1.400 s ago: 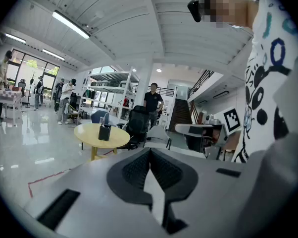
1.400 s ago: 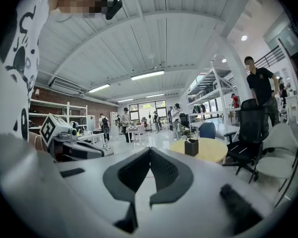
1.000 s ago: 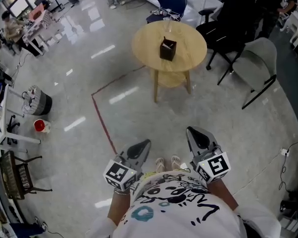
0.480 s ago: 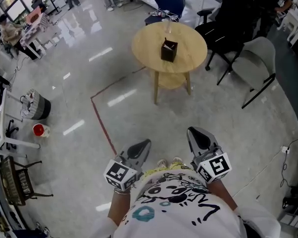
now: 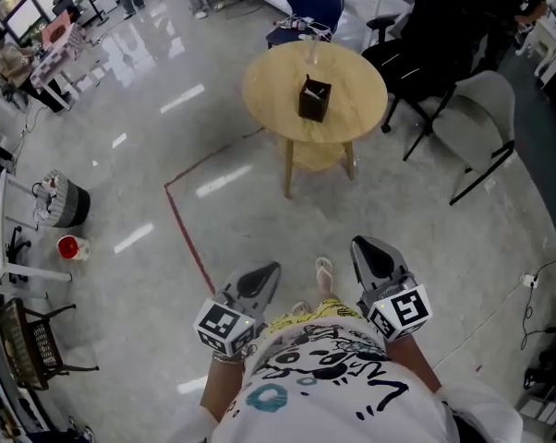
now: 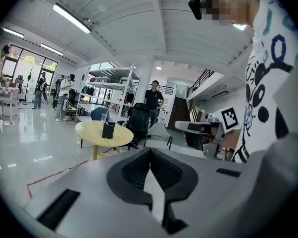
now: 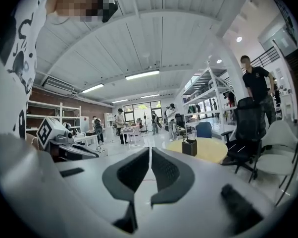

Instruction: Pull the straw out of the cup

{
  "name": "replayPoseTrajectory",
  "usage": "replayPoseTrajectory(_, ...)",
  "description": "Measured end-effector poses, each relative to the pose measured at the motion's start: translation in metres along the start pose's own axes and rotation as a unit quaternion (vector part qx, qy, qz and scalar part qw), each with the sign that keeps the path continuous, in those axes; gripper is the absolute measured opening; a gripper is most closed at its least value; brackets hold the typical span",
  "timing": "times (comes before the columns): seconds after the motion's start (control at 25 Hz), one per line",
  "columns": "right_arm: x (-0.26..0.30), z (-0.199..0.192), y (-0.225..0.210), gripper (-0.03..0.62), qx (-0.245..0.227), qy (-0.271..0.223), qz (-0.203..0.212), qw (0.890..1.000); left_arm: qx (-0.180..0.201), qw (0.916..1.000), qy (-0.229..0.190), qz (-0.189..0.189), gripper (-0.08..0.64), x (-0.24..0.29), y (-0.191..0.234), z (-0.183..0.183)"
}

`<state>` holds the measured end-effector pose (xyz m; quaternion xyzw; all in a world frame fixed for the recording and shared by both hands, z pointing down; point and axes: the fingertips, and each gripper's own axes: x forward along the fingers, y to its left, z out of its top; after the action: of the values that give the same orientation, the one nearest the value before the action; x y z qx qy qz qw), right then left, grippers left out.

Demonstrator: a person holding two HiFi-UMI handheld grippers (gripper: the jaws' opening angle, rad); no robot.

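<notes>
Box (image 5: 313, 99) on table (image 5: 356, 77), seemingly before cup (image 5: 310, 52)

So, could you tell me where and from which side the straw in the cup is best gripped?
Probably the bare top of the straw, above the rim of the cup, pinched across its thin shaft from above. It seems to stand roughly upright, and the dark box on the near side of the cup would likely block a low approach.

Open-plan office or lab hall

Polished grey floor (image 5: 167, 164), staffed desks (image 5: 61, 53) along one side, black office chairs (image 5: 435, 35), a round wooden table (image 5: 356, 81), tall metal shelving (image 6: 112, 83) (a staircase (image 6: 181, 114) behind).
</notes>
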<state>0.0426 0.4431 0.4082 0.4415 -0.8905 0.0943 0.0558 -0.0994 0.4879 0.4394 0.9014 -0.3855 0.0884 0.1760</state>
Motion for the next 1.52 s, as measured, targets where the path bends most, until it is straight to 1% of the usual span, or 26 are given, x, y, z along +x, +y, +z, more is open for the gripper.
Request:
replayPoseTrajectory(0.12, 0.018, 0.005, -0.018, 0.029, -0.004, -0.004, 0.007, 1.000, -0.002, 1.0000, 0.000, 0.005, 0.015, 0.020, 0.015, 0.007)
replayPoseTrajectory(0.36, 0.056, 0.015, -0.053, 0.029, -0.011, 0.003, 0.024, 1.000, 0.000, 0.9999, -0.010, 0.010, 0.016, 0.064, 0.041, 0.032)
replayPoseTrajectory(0.56, 0.089, 0.028, -0.083, 0.029, -0.015, 0.003, 0.035, 0.999, -0.004, 0.9998, -0.006, 0.018, 0.015, 0.095, 0.062, 0.047)
replayPoseTrajectory(0.68, 0.105, 0.035, -0.098, 0.029, -0.023, 0.001, 0.041, 0.999, -0.005, 0.9997, -0.002, 0.026, 0.015, 0.111, 0.075, 0.054)
replayPoseTrajectory(0.92, 0.131, 0.039, -0.143, 0.029, -0.023, 0.005, 0.053, 0.998, -0.004, 0.9989, -0.003, 0.046, 0.015, 0.156, 0.097, 0.075)
replayPoseTrajectory(1.16, 0.152, 0.030, -0.180, 0.029, -0.025, 0.016, 0.058, 0.998, -0.011, 0.9974, 0.003, 0.071, 0.017, 0.185, 0.116, 0.071)
replayPoseTrajectory(1.32, 0.162, 0.028, -0.188, 0.029, -0.019, 0.023, 0.056, 0.998, -0.017, 0.9967, 0.002, 0.080, 0.016, 0.185, 0.124, 0.075)
replayPoseTrajectory(1.52, 0.183, 0.019, -0.198, 0.029, -0.018, 0.039, 0.058, 0.997, -0.033, 0.9957, 0.009, 0.086, 0.017, 0.191, 0.139, 0.067)
